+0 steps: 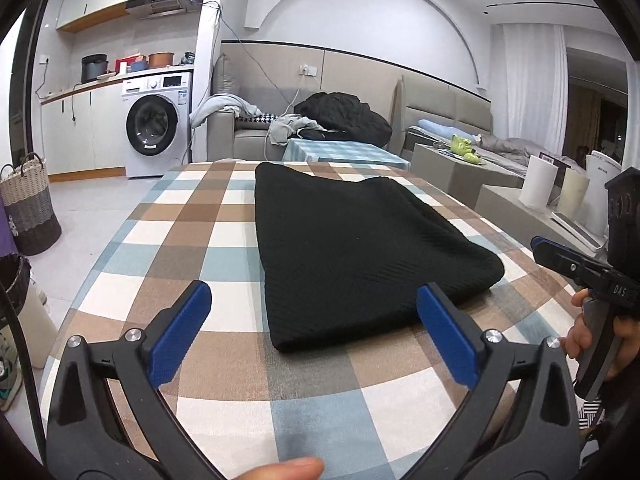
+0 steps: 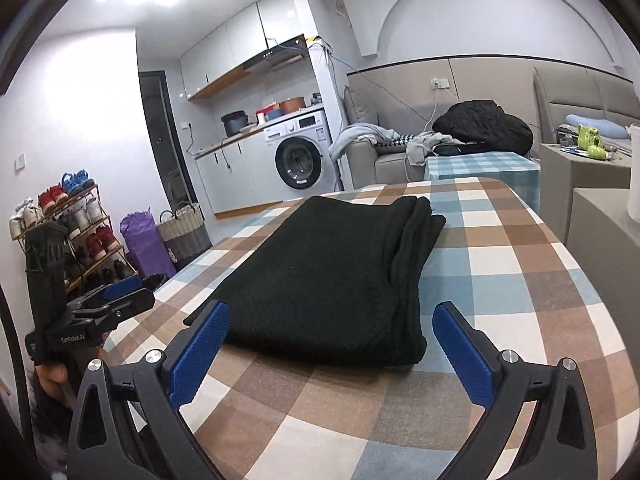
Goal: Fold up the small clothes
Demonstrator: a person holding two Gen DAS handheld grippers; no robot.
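Observation:
A black knit garment [image 1: 352,256] lies folded into a flat rectangle on the checked tablecloth [image 1: 192,216]. In the right wrist view the same black garment [image 2: 332,272] shows stacked layers along its right edge. My left gripper [image 1: 314,300] is open, just short of the garment's near edge, and its blue pads hold nothing. My right gripper [image 2: 330,322] is open too, its pads on either side of the near edge and apart from the cloth. Each gripper also appears in the other's view: the right gripper [image 1: 576,260] and the left gripper [image 2: 116,296], both held by a hand.
Checked tablecloth [image 2: 500,248] covers the whole table. A washing machine [image 1: 158,124], a grey sofa [image 1: 256,128] with a black coat and a woven basket [image 1: 28,208] stand beyond it. A shoe rack [image 2: 68,232] and a purple bag [image 2: 144,240] stand at the left.

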